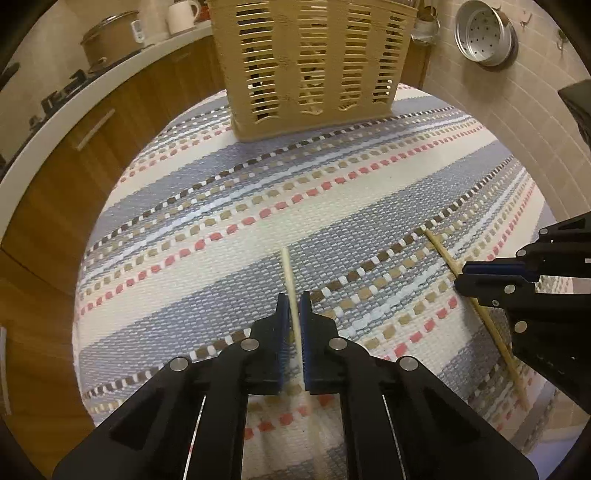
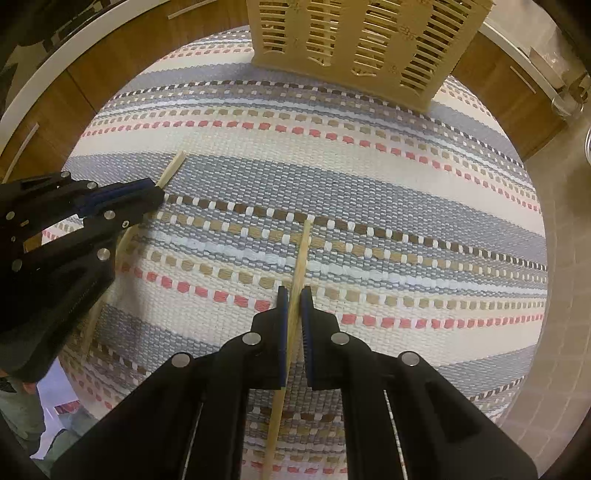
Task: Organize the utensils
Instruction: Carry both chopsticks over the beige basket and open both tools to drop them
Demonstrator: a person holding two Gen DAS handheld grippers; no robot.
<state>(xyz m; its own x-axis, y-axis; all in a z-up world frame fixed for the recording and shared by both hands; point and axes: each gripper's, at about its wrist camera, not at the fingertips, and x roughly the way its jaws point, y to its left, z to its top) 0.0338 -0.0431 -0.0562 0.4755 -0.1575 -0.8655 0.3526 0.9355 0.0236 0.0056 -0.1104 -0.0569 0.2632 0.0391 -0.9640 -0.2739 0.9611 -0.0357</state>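
Two pale wooden chopsticks are each held over a striped woven cloth (image 1: 229, 192) on a round table. In the left wrist view my left gripper (image 1: 294, 300) is shut on one chopstick (image 1: 289, 275), whose tip points forward past the blue pads. At the right edge my right gripper (image 1: 461, 277) is shut on the other chopstick (image 1: 441, 252). The right wrist view shows the same: right gripper (image 2: 294, 295) shut on its chopstick (image 2: 302, 254), left gripper (image 2: 157, 194) at the left holding its chopstick (image 2: 173, 170). A beige slatted basket (image 1: 310, 66) (image 2: 369, 40) stands at the table's far edge.
Wooden cabinets (image 1: 55, 177) under a white counter curve around the left, with a pot (image 1: 109, 38) and mugs (image 1: 183, 16) on it. A perforated metal pot (image 1: 484, 33) hangs on the tiled wall. A person's legs (image 2: 22, 417) show at the lower left.
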